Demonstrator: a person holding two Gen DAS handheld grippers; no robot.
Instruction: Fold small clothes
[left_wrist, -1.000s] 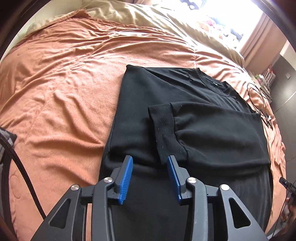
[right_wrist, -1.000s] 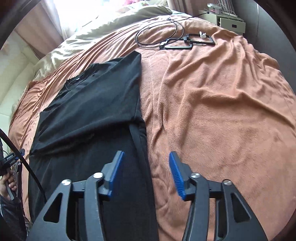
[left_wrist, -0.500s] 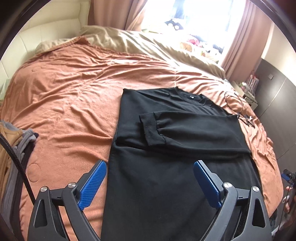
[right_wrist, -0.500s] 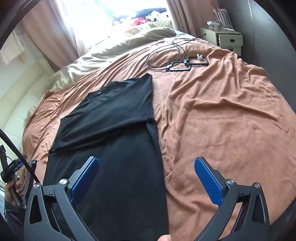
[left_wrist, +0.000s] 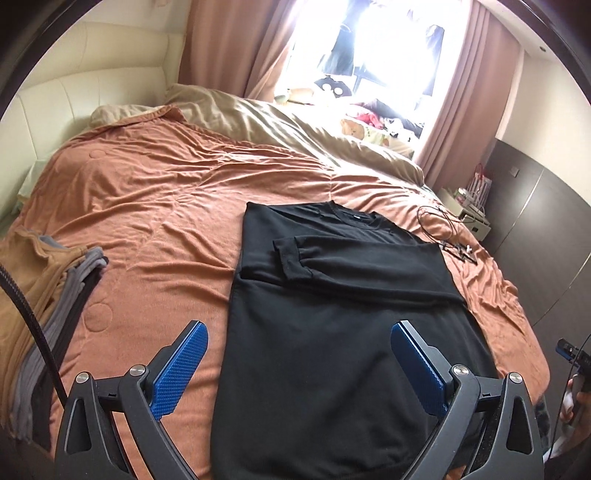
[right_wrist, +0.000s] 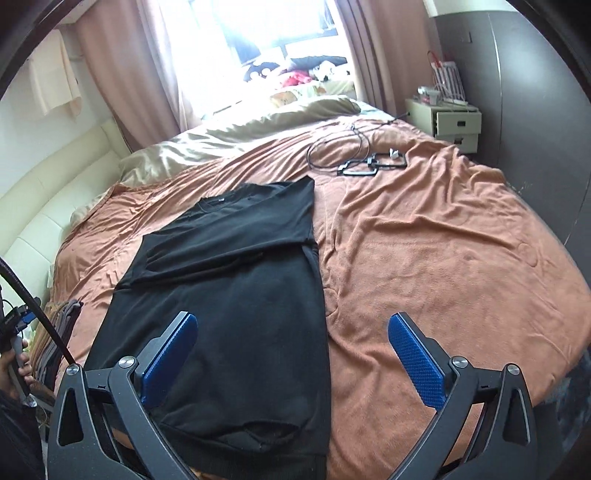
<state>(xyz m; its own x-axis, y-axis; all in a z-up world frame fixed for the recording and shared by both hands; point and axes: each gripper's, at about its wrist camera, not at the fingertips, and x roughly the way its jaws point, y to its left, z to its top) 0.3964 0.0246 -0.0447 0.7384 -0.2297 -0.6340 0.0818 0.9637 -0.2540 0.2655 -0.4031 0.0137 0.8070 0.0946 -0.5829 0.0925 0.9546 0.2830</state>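
Change since earlier views: both grippers have drawn back and up from the black sweater (left_wrist: 332, 314); more of the bed (left_wrist: 155, 206) and room shows in each view. The jaws of both have just been opening, with nothing between them.
Left gripper (left_wrist: 297, 363): jaws spread wide, empty, hanging over the sweater's lower left part without touching it.
Right gripper (right_wrist: 291, 356): jaws spread wide, empty, hanging over the sweater's right edge and the bedcover beside it.
Sweater position: flat on the orange bedcover, collar toward the window, hem (right_wrist: 266, 439) nearest the grippers.
Done: both sleeves are folded in across the chest; one cuff (left_wrist: 291, 258) lies on top near the left side. The side edges run fairly straight, giving a long narrow rectangle.
Left to do: judged from its length, the body is not yet folded end to end; the hem needs bringing up toward the collar, likely in one or two folds.
Doubtful point: the hem looks slightly rumpled in the right view, though lens distortion there makes this uncertain.
Finished items: a stack of folded clothes (left_wrist: 48, 306) sits at the left edge of the bed, well apart from the sweater.
Other items: a cable (right_wrist: 343, 151) lies on the far bedcover, clear of the work.
Progress estimate: about midway on this garment.
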